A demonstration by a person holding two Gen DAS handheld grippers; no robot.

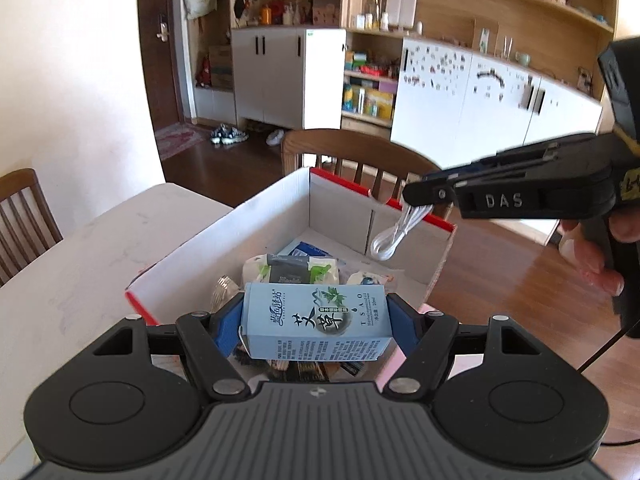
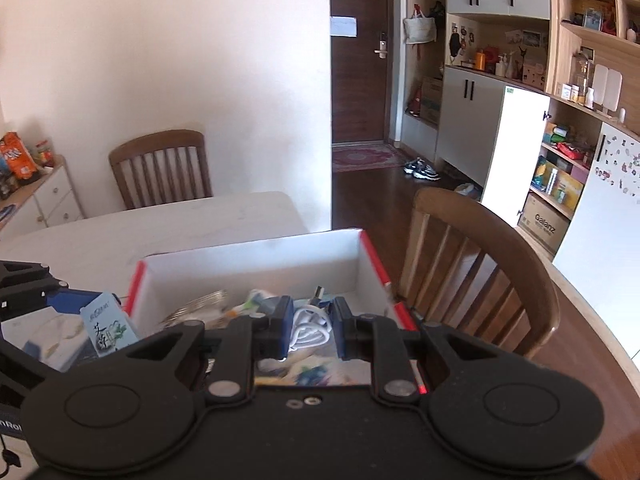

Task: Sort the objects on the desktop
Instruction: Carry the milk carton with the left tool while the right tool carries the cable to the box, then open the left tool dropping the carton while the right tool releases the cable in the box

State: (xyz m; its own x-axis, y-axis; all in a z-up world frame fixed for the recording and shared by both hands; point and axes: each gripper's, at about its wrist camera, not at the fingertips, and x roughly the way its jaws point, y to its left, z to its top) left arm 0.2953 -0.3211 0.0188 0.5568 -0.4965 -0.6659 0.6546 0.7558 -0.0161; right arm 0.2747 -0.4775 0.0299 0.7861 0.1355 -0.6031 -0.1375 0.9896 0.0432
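**Supervisor:** Report the left gripper state.

**Operator:** I see the left gripper (image 1: 316, 320) at the lower centre of the left wrist frame. Its two blue pads clamp the short ends of a pale blue carton (image 1: 316, 322). The carton lies crosswise between the fingers, printed face up. It hangs above the near end of a white cardboard box (image 1: 224, 240) with red edges. In the right wrist frame the same carton (image 2: 108, 330) appears at lower left, just outside the box's left wall (image 2: 138, 292).

**Supervisor:** And the right gripper?

**Operator:** I see the right gripper (image 2: 308, 328) at lower centre of the right wrist frame. Its jaws stand narrow and pinch a coiled white cable (image 2: 310, 330). In the left wrist frame that gripper (image 1: 416, 196) enters from the right edge, held by a hand (image 1: 592, 256). The cable (image 1: 390, 240) dangles as a loop from its tip, over the far right wall of the box.

**Supervisor:** Box contents and location?

**Operator:** The box sits on a pale table (image 1: 80, 260), at centre frame in both views. Inside I see a green and white soft pack (image 1: 292, 270) with a dark card on top, a metallic round item (image 1: 224, 292) to its left, and other wrappers I cannot identify. A wooden chair (image 1: 352, 152) stands behind the box, in the upper centre of the left wrist frame. A second chair (image 2: 160, 168) stands at the far side of the table, at left centre of the right wrist frame.
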